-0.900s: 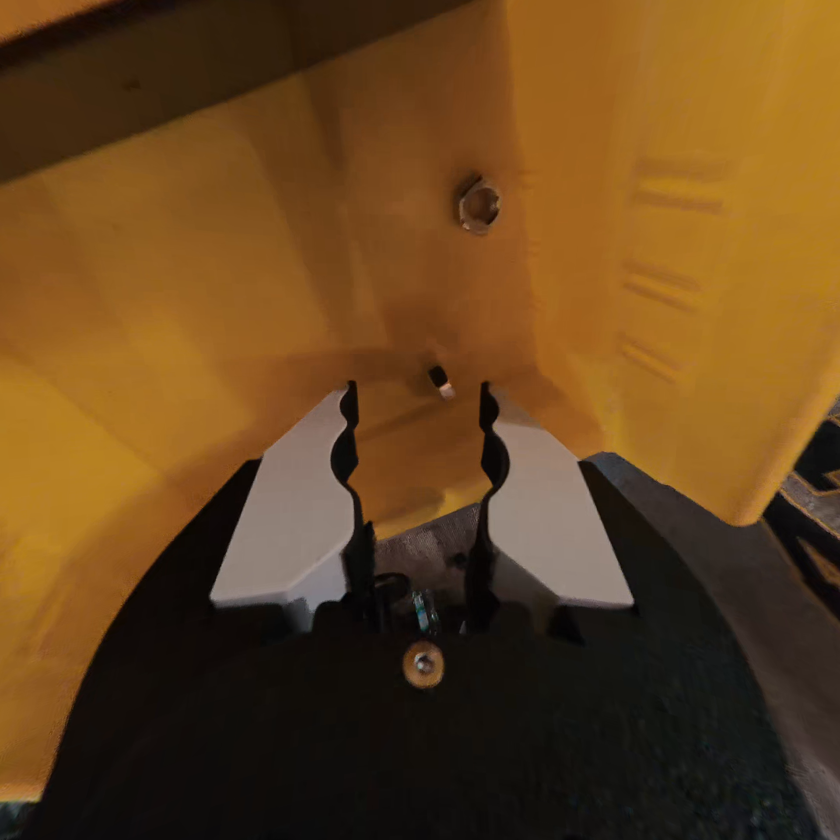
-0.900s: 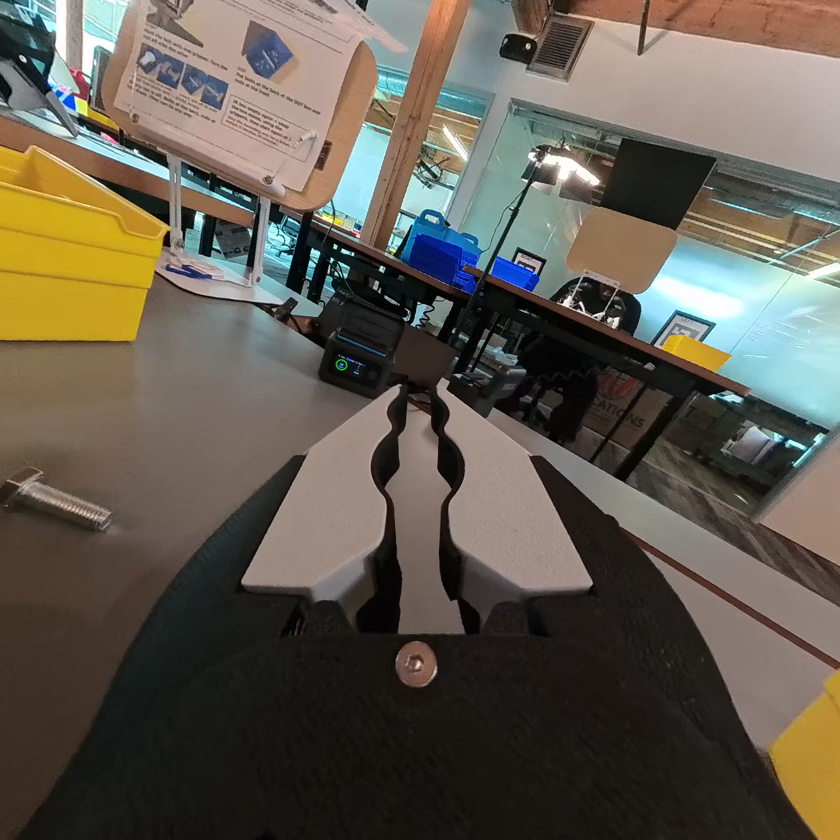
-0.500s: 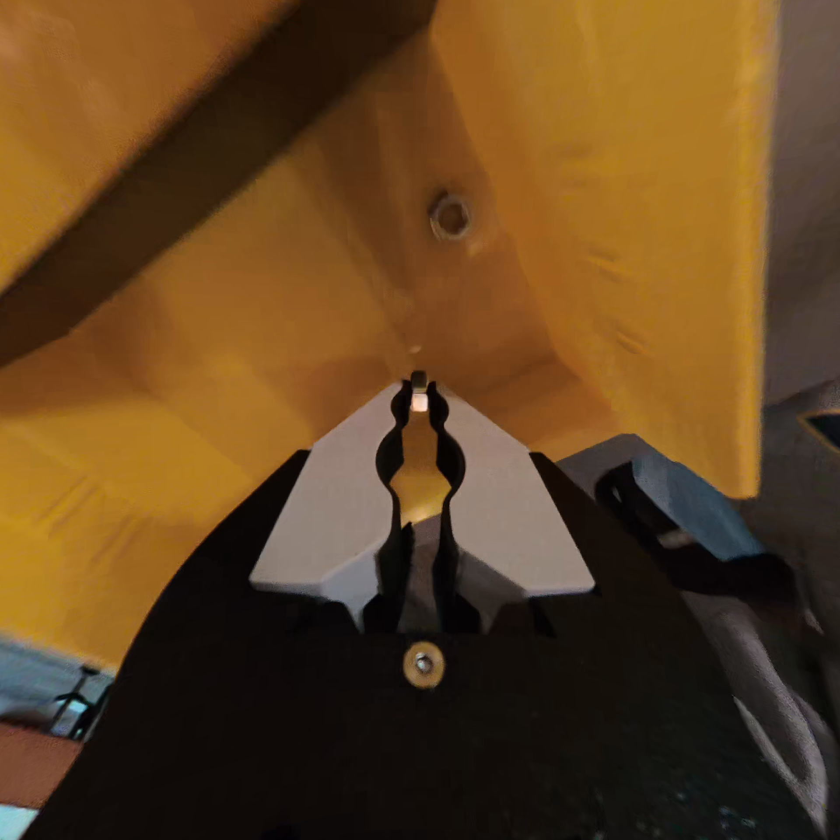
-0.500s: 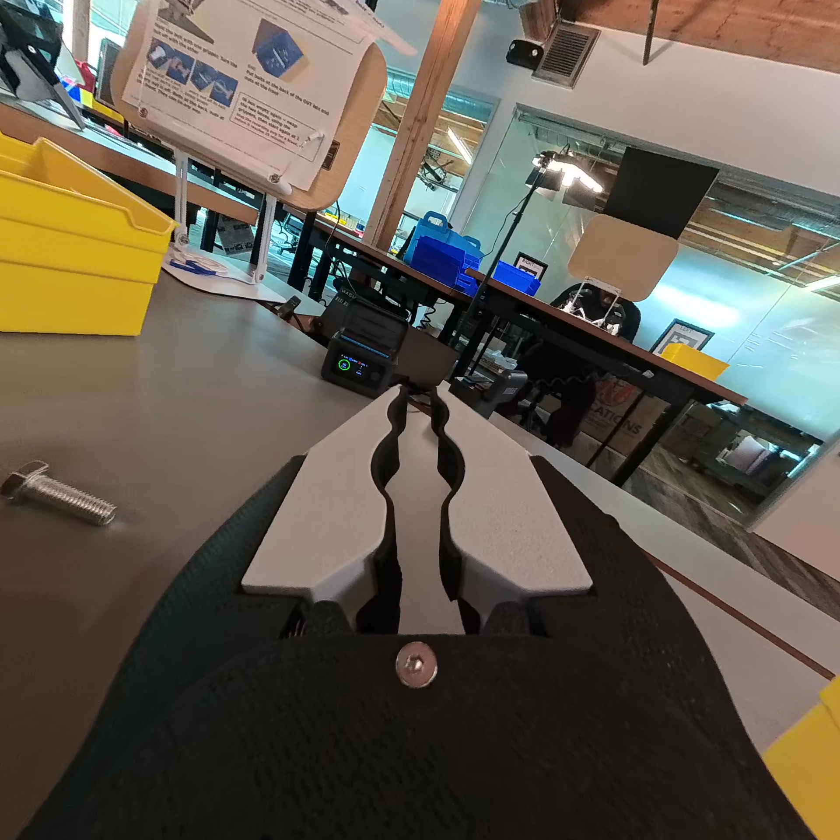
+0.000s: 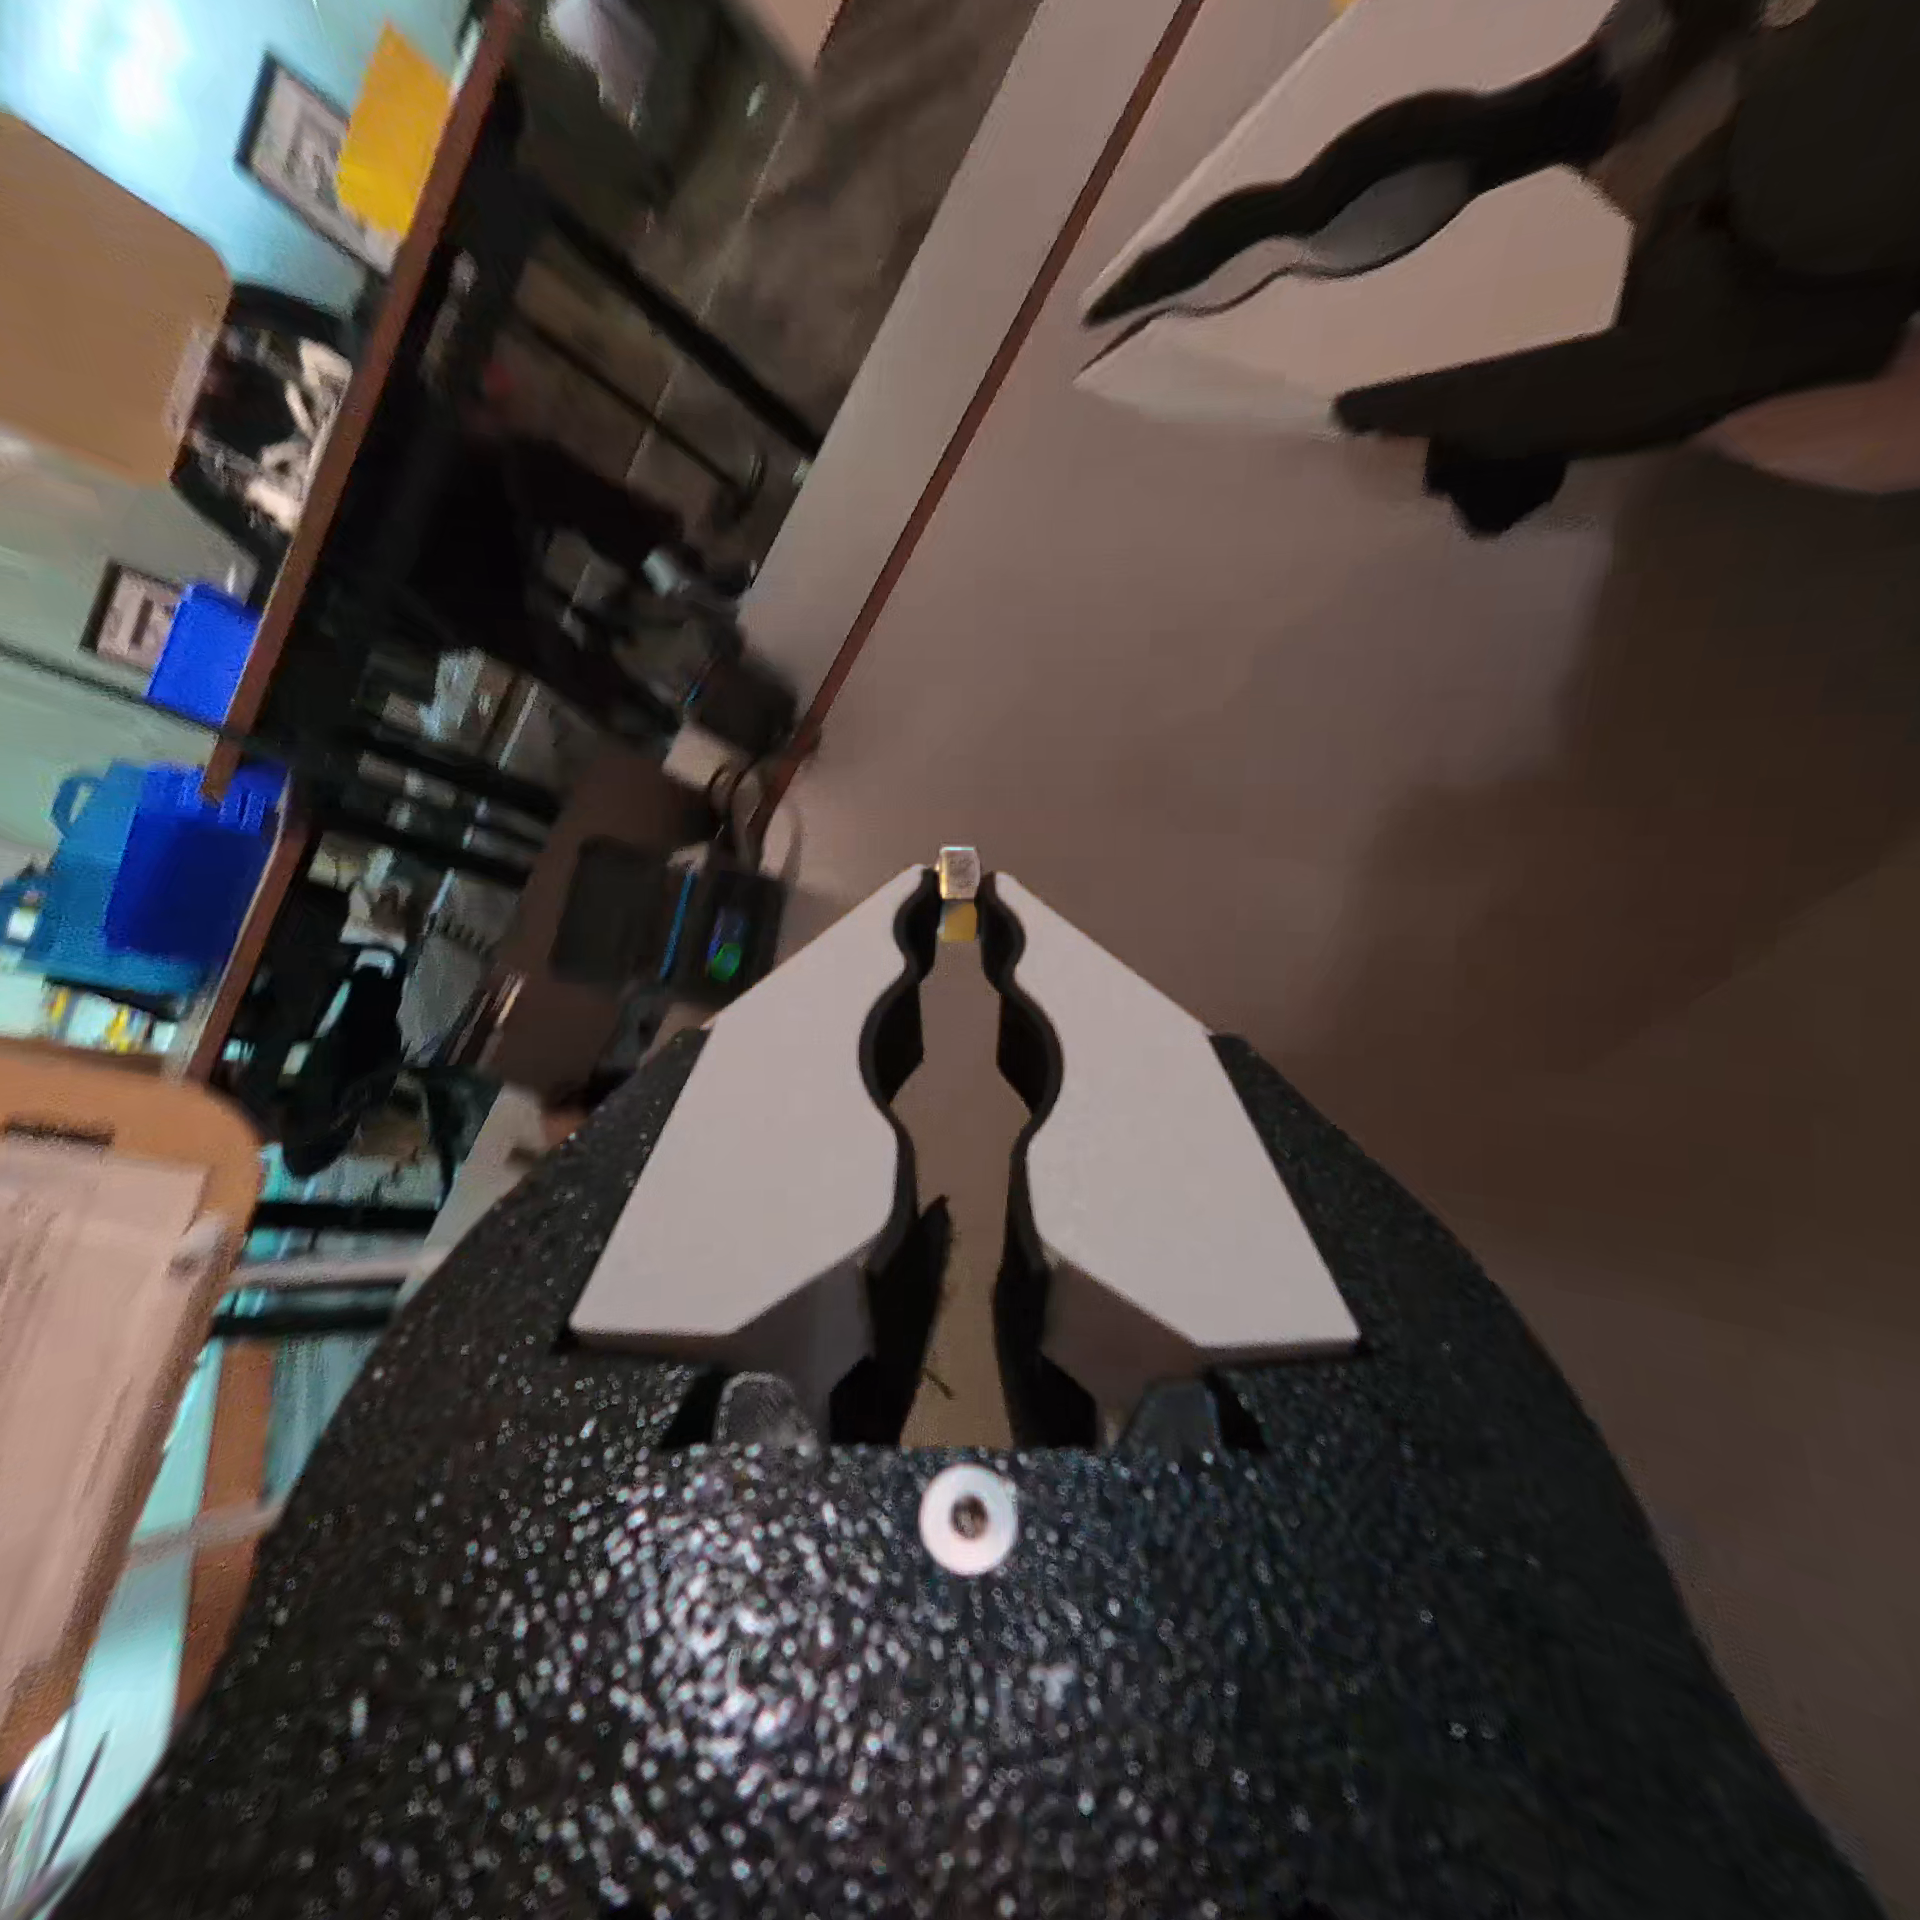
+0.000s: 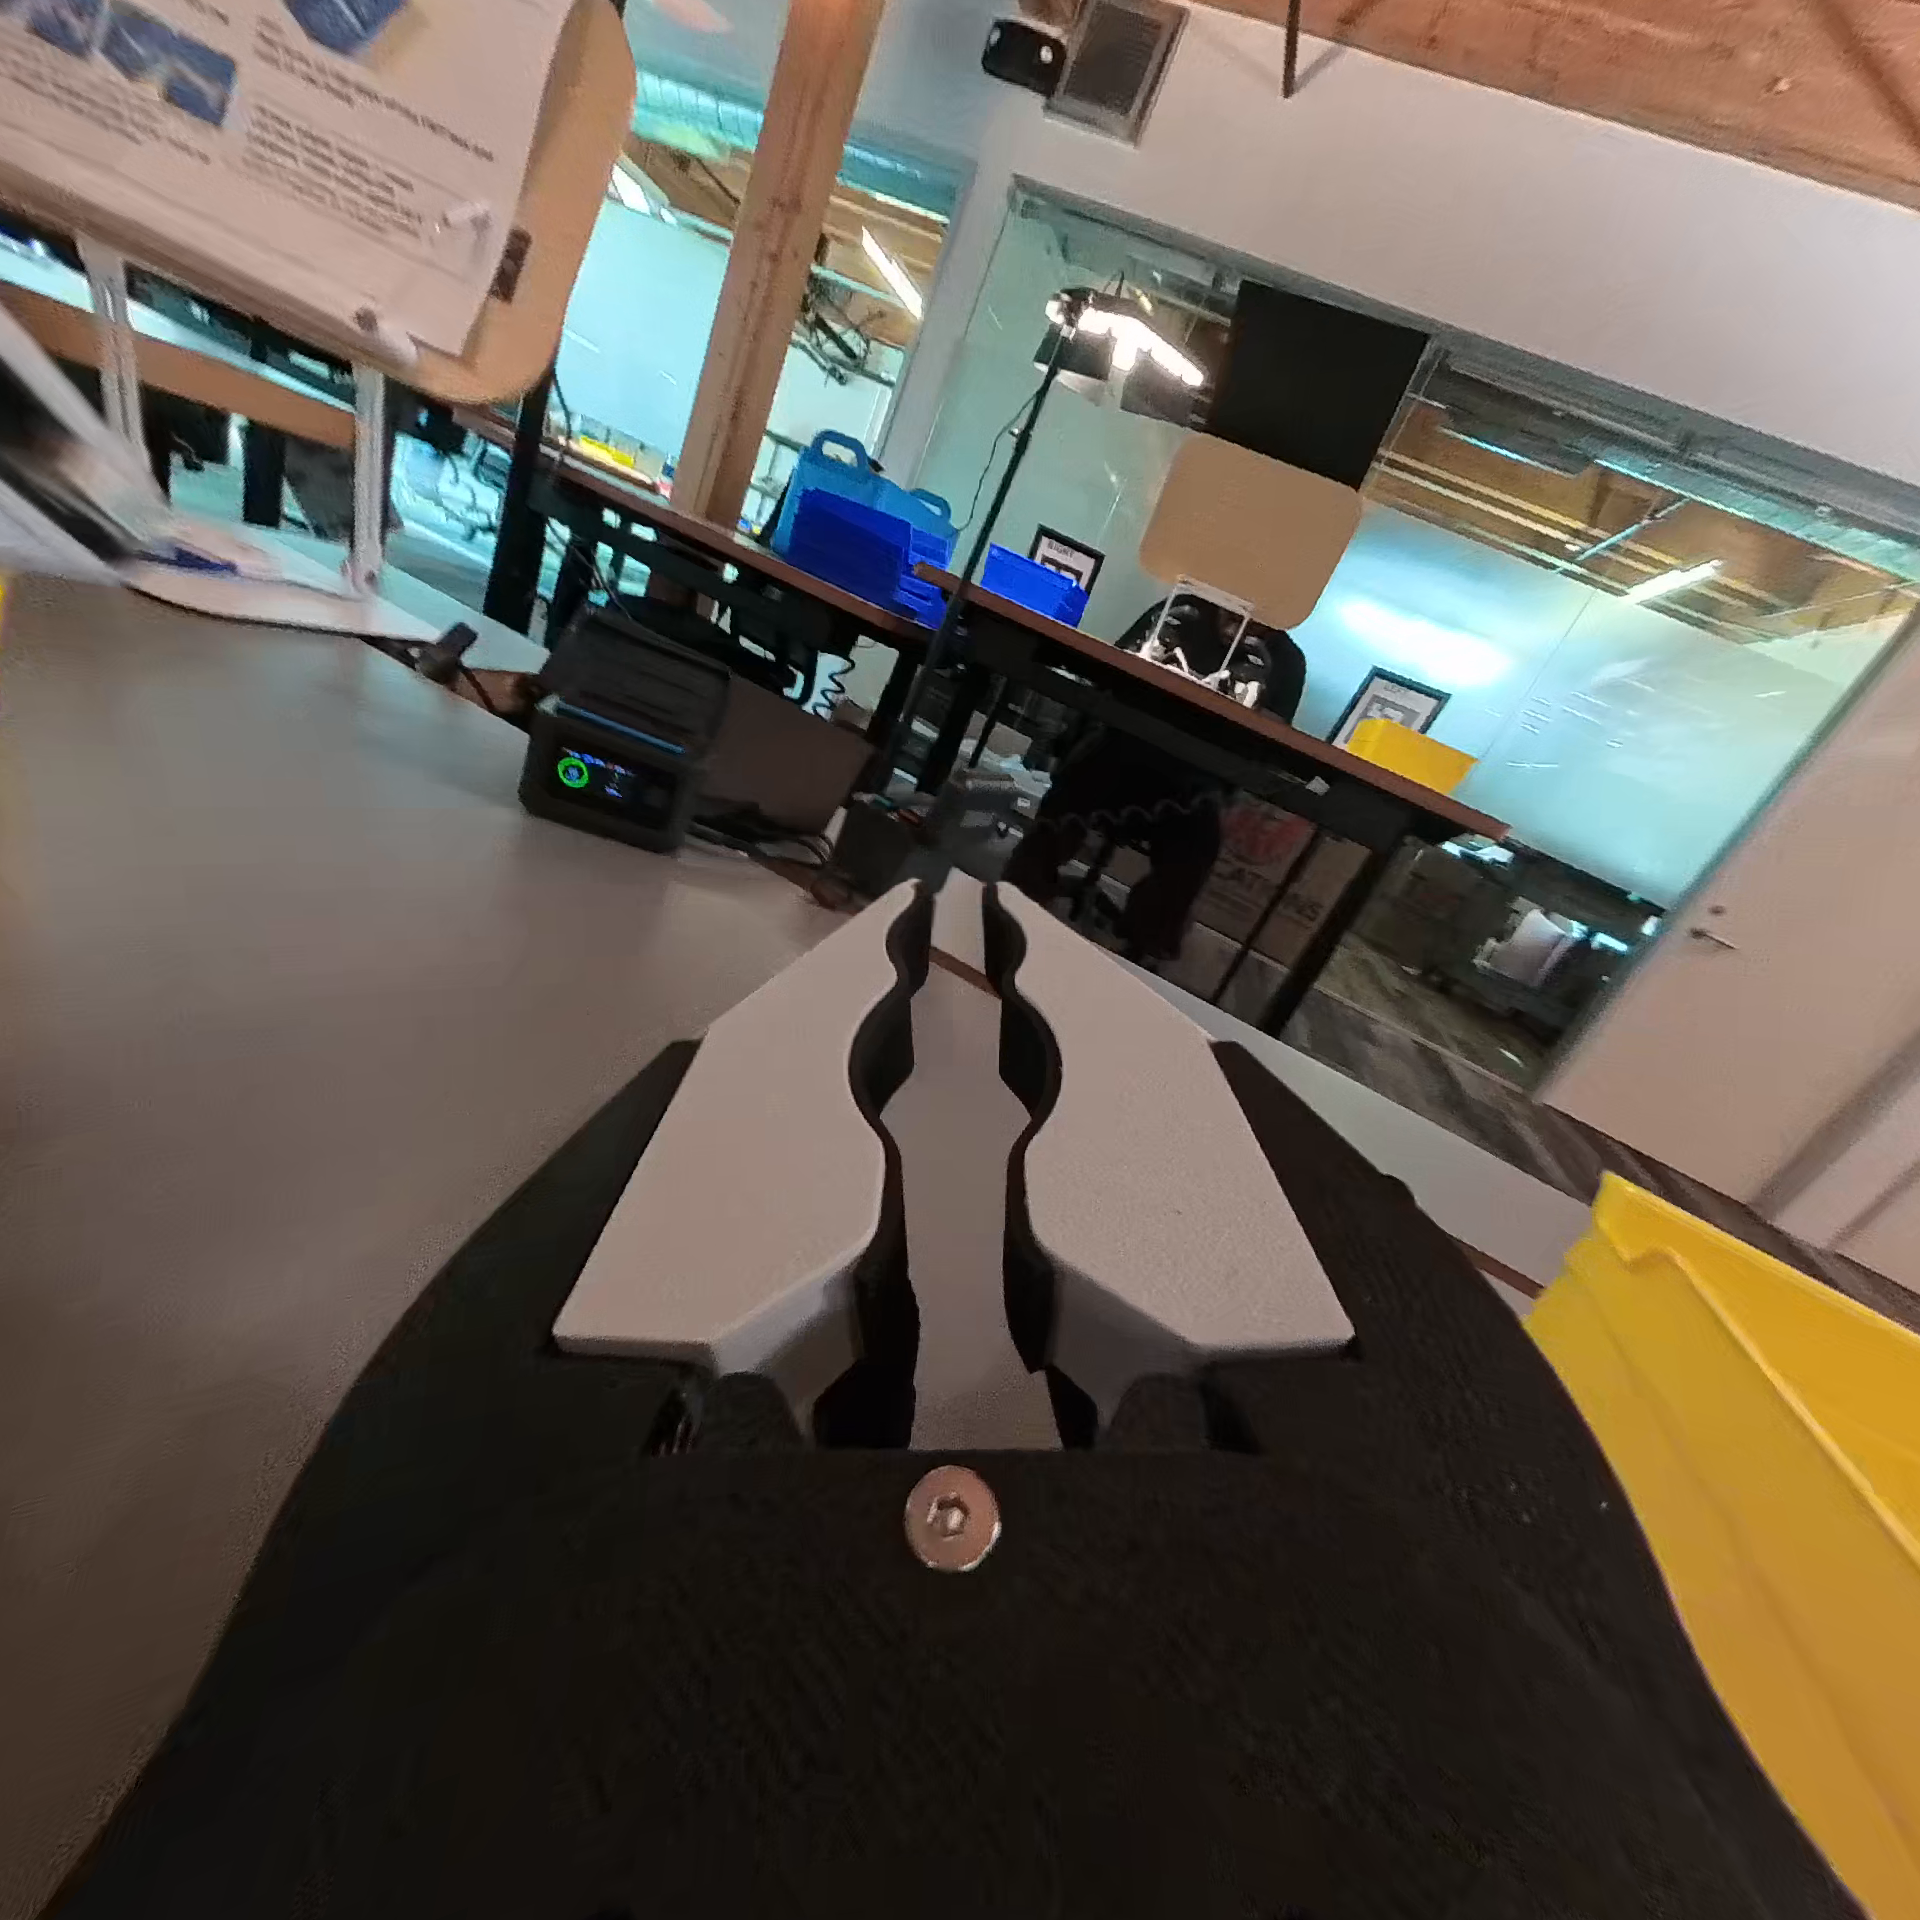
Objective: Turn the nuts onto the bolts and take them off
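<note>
My left gripper (image 5: pixel 958 883) is shut on a small silver nut (image 5: pixel 957 871), pinched at the very fingertips and held over the grey table (image 5: pixel 1351 935). The left wrist view is rolled sideways and blurred. My right gripper (image 6: pixel 951 902) hovers low over the table with its jaws almost together and nothing between them. It also shows in the left wrist view at the upper right (image 5: pixel 1299 249), apart from the nut. No bolt is in view in either frame.
A yellow bin (image 6: pixel 1714 1455) stands close on the right of my right gripper. A black power unit with a lit screen (image 6: pixel 613 774) sits at the table's far edge. An instruction board on a stand (image 6: pixel 312 156) is at the upper left. One gripper's finger ends stand about 12 centimeters off the other's.
My left gripper closed on the nut inside the yellow bin, then lifted it out and swung over the table. My right gripper turned right; the bolt on the table left its view.
</note>
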`<move>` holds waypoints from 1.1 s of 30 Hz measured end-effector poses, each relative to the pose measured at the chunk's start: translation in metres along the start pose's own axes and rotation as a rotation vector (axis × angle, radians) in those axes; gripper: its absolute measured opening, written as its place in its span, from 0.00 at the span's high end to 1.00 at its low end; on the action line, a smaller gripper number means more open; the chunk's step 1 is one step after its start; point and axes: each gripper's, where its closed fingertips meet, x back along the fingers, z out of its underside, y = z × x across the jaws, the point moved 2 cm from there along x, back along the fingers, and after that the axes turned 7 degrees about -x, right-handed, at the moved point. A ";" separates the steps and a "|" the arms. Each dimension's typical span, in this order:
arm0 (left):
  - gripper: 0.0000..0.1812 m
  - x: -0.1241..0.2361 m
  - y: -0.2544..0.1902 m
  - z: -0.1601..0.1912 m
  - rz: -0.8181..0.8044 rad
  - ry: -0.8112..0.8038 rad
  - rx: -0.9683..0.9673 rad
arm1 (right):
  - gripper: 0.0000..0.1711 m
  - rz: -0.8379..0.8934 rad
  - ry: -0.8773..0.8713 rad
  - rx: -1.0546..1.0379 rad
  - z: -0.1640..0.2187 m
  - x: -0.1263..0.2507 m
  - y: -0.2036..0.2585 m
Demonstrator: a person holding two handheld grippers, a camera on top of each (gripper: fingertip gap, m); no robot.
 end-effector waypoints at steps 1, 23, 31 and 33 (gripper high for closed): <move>0.97 -0.018 -0.010 -0.007 0.008 -0.022 -0.004 | 0.96 -0.001 0.013 0.011 0.003 0.002 -0.003; 0.97 -0.112 -0.088 0.000 0.245 0.083 0.165 | 0.96 -0.081 0.033 -0.041 0.010 0.002 -0.006; 0.74 -0.100 -0.063 -0.004 0.063 0.054 -0.020 | 0.96 -0.097 0.019 -0.037 0.007 0.006 -0.004; 0.73 -0.086 -0.052 -0.003 0.078 -0.008 -0.065 | 0.96 -0.092 0.017 -0.009 0.008 0.005 -0.002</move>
